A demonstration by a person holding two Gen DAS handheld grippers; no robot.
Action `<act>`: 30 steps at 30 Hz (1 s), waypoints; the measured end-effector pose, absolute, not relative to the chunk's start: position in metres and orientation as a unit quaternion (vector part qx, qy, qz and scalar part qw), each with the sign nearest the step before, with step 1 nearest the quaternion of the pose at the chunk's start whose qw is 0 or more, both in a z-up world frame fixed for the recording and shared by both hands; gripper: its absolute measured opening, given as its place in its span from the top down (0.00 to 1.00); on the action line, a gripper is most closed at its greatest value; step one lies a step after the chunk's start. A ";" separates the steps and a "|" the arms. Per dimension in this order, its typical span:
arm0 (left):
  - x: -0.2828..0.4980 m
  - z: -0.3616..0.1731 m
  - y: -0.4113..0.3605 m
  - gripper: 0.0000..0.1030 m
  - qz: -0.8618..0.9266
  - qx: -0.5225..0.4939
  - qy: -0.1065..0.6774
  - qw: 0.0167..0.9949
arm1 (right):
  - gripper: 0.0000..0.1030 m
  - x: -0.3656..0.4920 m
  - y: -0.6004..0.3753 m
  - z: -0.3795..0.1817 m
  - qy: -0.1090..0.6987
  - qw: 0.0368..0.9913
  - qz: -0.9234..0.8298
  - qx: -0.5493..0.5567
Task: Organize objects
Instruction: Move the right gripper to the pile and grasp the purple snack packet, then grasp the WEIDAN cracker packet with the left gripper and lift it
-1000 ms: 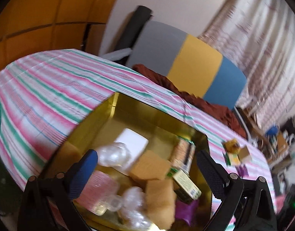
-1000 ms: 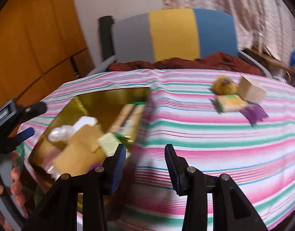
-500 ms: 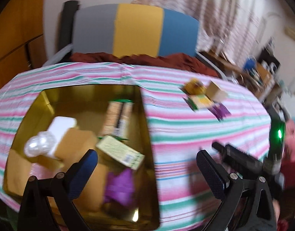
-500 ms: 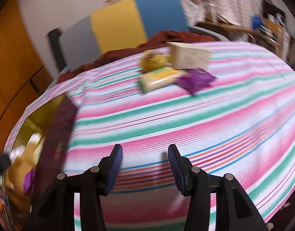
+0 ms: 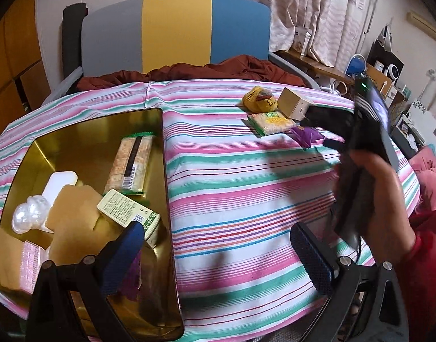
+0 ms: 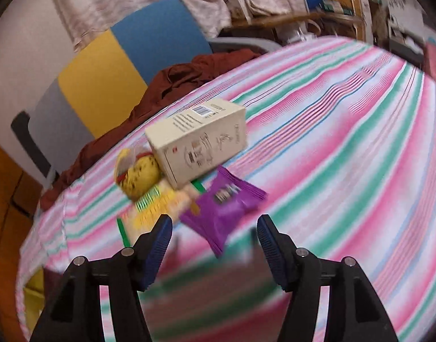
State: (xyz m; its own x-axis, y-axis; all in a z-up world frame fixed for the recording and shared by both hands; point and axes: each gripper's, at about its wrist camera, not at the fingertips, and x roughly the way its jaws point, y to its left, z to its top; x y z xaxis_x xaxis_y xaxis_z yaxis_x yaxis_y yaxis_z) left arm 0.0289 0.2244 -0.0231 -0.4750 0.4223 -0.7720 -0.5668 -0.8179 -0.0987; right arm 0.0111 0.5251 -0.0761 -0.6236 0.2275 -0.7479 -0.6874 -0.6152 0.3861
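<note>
Fingers of the right gripper (image 6: 215, 236), just spread and empty, are aimed at the purple packet (image 6: 222, 206); left gripper (image 5: 218, 252) fingers are held released over the tin (image 5: 84, 131).

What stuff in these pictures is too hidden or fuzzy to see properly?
- Purple packet, right wrist view: motion blur smears its label.
- Yellow-green snack pack, right wrist view: blurred, partly behind the beige box.
- Purple wrapper in the gold tin, left wrist view: mostly hidden by the left claw.
- Right claw, left wrist view: blurred and dark.
</note>
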 end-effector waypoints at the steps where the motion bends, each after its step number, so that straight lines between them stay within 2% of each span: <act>1: 0.029 -0.023 0.226 0.00 0.855 -0.422 0.088 0.288 | 0.39 0.005 0.527 -0.078 0.345 0.281 0.829 -0.339; 6: 0.025 -0.025 0.228 0.00 0.856 -0.425 0.092 0.280 | 0.40 -0.016 0.535 -0.090 0.334 0.320 0.811 -0.359; 8: 0.022 -0.025 0.229 0.00 0.857 -0.426 0.093 0.276 | 0.43 -0.020 0.533 -0.090 0.303 0.322 0.821 -0.362; 11: 0.018 -0.028 0.232 0.00 0.856 -0.430 0.093 0.274 | 0.61 -0.012 0.535 -0.093 0.277 0.310 0.834 -0.363; 21: -0.008 -0.014 0.277 0.00 0.859 -0.410 0.091 0.293 | 0.63 0.034 0.537 -0.094 0.253 0.278 0.854 -0.360; 28: -0.043 -0.013 0.353 0.00 0.853 -0.347 0.159 0.356 | 0.63 0.057 0.527 -0.096 0.244 0.276 0.865 -0.340; 30: -0.062 -0.023 0.373 0.00 0.839 -0.360 0.168 0.373 | 0.63 0.060 0.527 -0.098 0.248 0.274 0.868 -0.330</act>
State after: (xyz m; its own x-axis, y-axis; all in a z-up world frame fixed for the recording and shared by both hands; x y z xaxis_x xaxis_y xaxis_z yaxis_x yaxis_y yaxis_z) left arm -0.0619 0.3735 -0.0227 -0.4631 0.5047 -0.7286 -0.7467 -0.6650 0.0141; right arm 0.0598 0.5265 -0.0976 -0.6315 0.3128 -0.7095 -0.6404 -0.7263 0.2498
